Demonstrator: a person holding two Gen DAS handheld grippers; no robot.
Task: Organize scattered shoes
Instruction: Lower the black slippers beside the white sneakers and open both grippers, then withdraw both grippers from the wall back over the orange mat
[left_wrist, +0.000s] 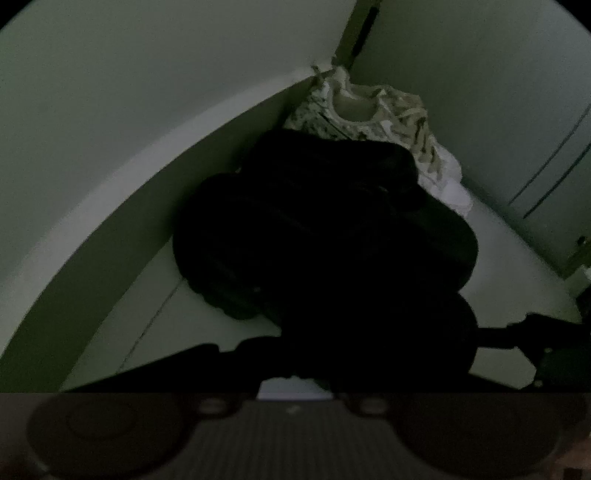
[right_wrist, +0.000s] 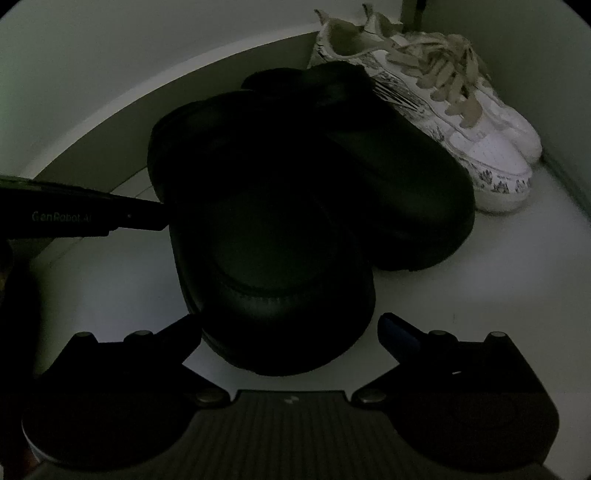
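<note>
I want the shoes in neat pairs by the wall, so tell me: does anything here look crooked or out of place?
Yes. The two black slippers are not side by side: the farther one lies at an angle, and the nearer one overlaps it. The white sneakers behind sit together in the corner, though their laces trail loose.

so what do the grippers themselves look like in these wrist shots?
Both are black. The right gripper has two angled fingers, one with a blue pad, round silver screws and a ribbed grey body. The left gripper, seen from the right wrist, carries pale "GenRobot.AI" lettering.
</note>
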